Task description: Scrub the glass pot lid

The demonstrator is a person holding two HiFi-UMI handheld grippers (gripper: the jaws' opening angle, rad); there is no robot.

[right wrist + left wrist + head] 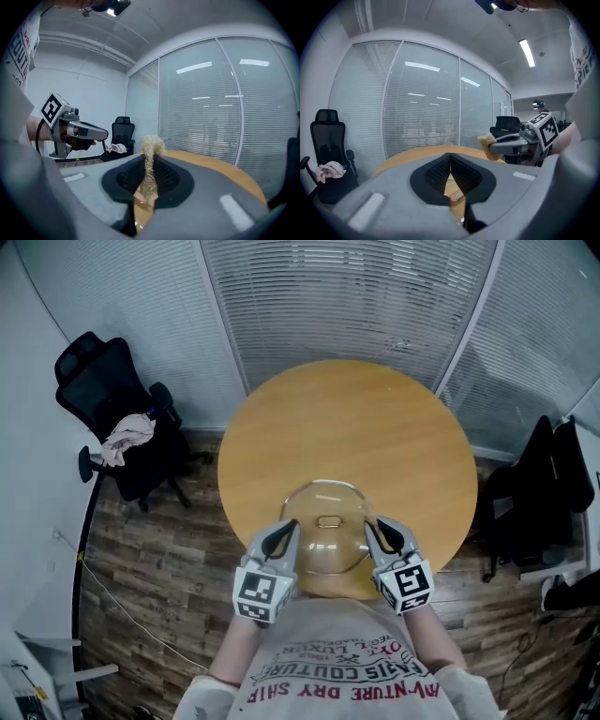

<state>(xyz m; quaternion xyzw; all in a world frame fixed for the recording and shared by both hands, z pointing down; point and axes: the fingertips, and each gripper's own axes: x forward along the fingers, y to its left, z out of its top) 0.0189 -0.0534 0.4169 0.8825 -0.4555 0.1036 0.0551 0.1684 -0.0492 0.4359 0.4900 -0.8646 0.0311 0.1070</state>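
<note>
A: Head cam vs. the tool cams, what differs?

B: Head cam gives the layout: round wooden counter (347, 427), glass pot lid (328, 554) at its near edge, just in front of the person's shirt (347, 681). It doesn't show what the right tool (370, 526) carries. The right gripper view does: a tan fibrous scrubber (150, 161) pinched btw. the jaws, tuft sticking up past the tips. The left gripper view catches that tuft from the side.

A: And the left tool (289, 529)?

B: In its own view the jaws are nearly together, w/ a thin strip of the lid's rim in the slit and wood behind. So it's clamped on the rim, lid's left side.

A: Lid's look?

B: Clear, round, domed, w/ a flat oblong handle (330, 521) at ctr. Wood shows through it. Can't tell if it rests on the counter or hangs just above.

A: Arms?

B: Left arm (234, 648) and right arm (436, 638) come up from the near edge, either side of the shirt. Tools angle inward, one at each side of the lid, marker cubes (261, 594) facing up.

A: Anything else?

B: Black office chair (117, 399) far left w/ a pale cloth (127, 437) on it; blinds (356, 296) along the far wall.
</note>
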